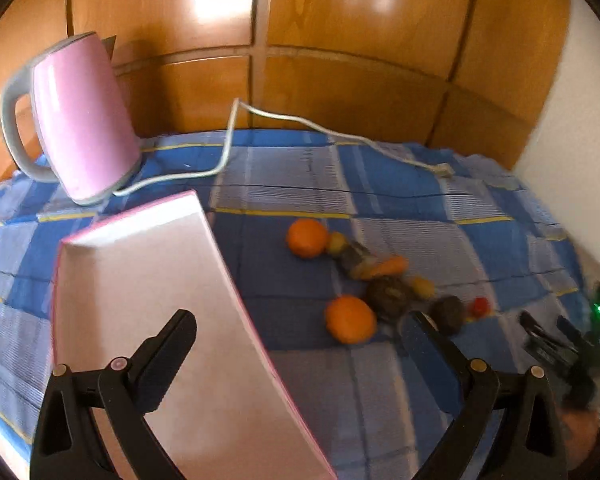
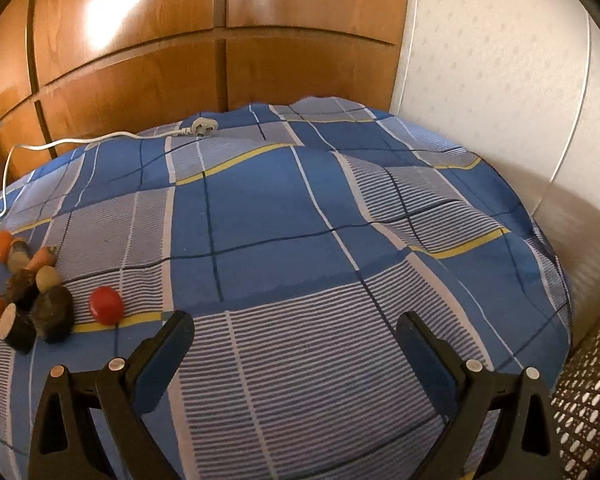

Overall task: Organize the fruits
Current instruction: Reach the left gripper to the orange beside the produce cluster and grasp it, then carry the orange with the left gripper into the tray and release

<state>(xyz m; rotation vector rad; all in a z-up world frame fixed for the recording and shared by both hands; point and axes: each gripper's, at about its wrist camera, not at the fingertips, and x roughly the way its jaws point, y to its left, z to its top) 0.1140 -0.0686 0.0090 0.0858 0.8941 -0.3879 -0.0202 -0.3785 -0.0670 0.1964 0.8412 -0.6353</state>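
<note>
A cluster of produce lies on the blue checked cloth: two oranges (image 1: 307, 237) (image 1: 351, 319), a carrot (image 1: 388, 267), dark brown pieces (image 1: 389, 297) and a small red tomato (image 1: 481, 306). The same cluster sits at the left of the right wrist view, with the tomato (image 2: 106, 305) nearest. A pink-edged white tray (image 1: 148, 304) lies left of the fruit. My left gripper (image 1: 300, 334) is open and empty, over the tray's right edge and near the closer orange. My right gripper (image 2: 294, 334) is open and empty over bare cloth, right of the fruit.
A pink kettle (image 1: 84, 120) stands at the back left, its white cord (image 1: 260, 120) and plug (image 2: 204, 127) trailing across the cloth. Wooden panels rise behind, a white wall to the right. The right gripper shows at the left view's right edge (image 1: 556, 344).
</note>
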